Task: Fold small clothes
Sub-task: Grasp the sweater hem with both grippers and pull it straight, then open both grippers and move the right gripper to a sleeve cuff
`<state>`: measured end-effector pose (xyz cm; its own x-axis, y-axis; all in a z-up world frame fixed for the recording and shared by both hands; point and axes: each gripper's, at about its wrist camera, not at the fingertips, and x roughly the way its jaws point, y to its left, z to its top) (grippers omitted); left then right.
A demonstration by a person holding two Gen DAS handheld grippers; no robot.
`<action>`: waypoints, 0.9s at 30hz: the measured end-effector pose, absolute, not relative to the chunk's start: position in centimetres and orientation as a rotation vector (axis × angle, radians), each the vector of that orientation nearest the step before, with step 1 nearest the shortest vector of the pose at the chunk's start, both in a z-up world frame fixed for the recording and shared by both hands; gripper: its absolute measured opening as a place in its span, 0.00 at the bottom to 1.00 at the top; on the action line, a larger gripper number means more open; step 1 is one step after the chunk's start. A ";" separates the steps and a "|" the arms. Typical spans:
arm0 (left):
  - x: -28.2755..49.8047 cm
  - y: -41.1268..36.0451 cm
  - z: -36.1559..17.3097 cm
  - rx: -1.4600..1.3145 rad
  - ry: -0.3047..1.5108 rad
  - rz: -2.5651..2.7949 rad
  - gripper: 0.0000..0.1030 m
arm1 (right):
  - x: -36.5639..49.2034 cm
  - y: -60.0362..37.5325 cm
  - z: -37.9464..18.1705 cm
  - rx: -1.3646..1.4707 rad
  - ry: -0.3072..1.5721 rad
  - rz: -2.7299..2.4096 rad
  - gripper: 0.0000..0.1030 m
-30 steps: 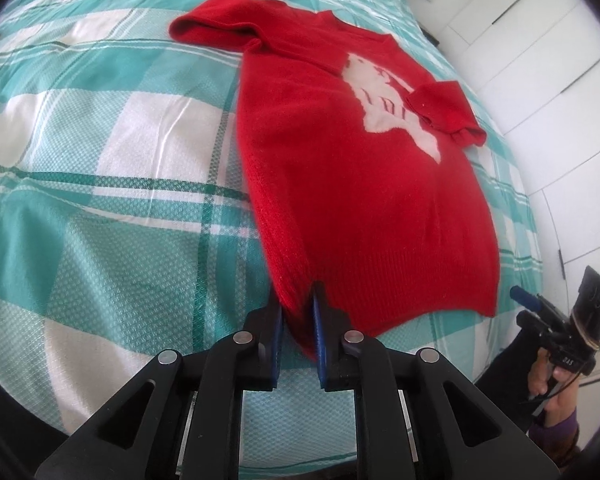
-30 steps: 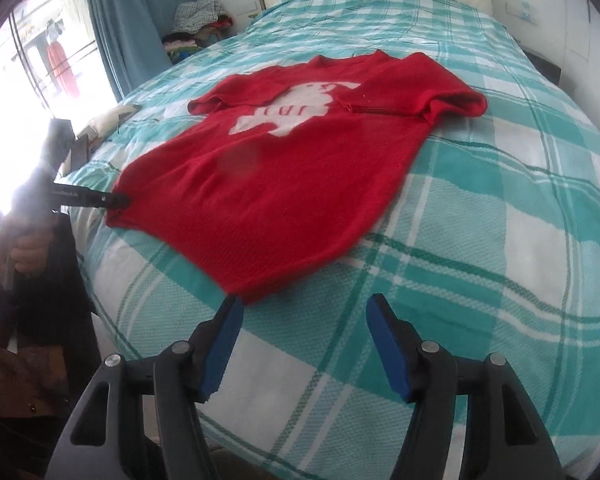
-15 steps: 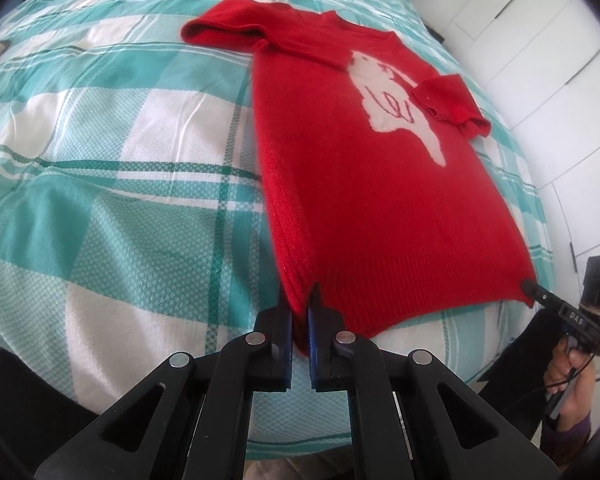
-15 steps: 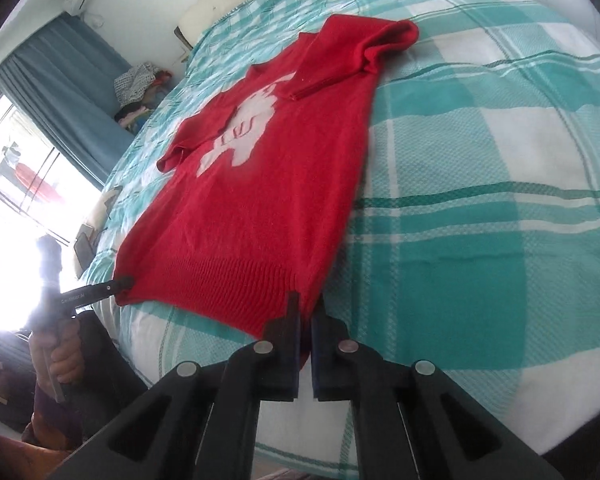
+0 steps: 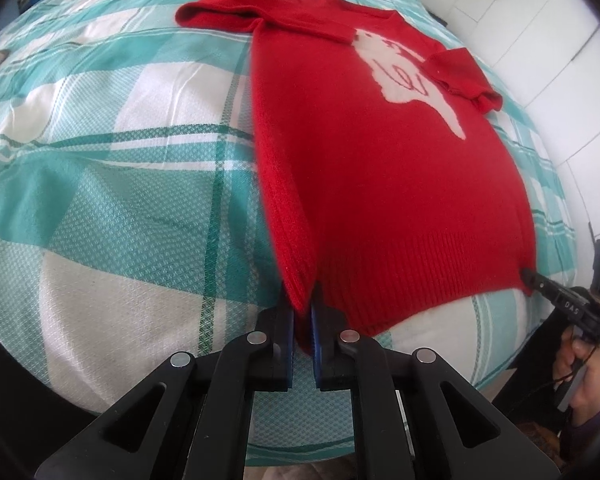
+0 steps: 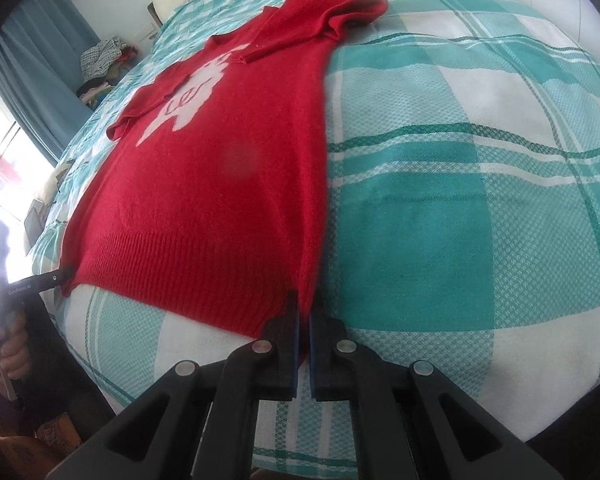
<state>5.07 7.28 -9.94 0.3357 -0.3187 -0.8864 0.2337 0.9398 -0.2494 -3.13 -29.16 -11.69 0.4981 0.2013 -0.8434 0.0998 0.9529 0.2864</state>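
On the bed: a red knitted child's sweater with a white animal motif [image 5: 380, 168] lies face up on the teal-and-white checked bedspread [image 5: 112, 216], ribbed hem nearest the cameras, neck at the far end.
Left hand-held gripper [image 5: 303, 320]: pinched narrow on the near left hem corner, red knit squeezed between its blue pads [image 5: 288, 330].
Right hand-held gripper [image 6: 304, 320]: clamped just the same on the near right hem corner; it also shows at the right edge of the left view, biting the hem.
Why held so: a corner in each gripper keeps the hem stretched straight, so the body lies smooth, which looks like the set-up for carrying the hem towards the neck.
Sleeves: the left one [image 5: 220, 12] is bunched at the far left shoulder, the right one [image 5: 464, 72] is folded in over the chest, partly covering the motif.
Progress: early, I'd say; no body fold yet.
Watch for: loose knit sagging in the middle once lifted.
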 end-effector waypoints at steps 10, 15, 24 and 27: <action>2.2 8.0 -7.3 0.040 1.138 -0.275 0.37 | -5.0 -28.2 -10.1 0.164 1.093 0.088 0.39; 2.5 10.1 -2.3 0.018 0.989 -0.173 0.42 | -4.4 -30.9 -4.9 -0.123 1.044 -0.035 0.41; 8.8 4.3 -4.1 -0.109 0.771 -0.158 0.64 | 12.6 -26.5 -0.3 -0.329 0.815 0.140 0.71; 9.2 3.5 -7.3 -0.062 0.834 -0.118 0.62 | 17.5 -23.4 -3.9 -0.322 0.864 0.242 0.70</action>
<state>9.19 3.46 -7.30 0.6655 -0.1292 -0.7351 0.0802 0.9916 -0.1016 17.55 -23.44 -3.87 0.6268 0.0779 -0.7753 -0.3354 0.9251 -0.1782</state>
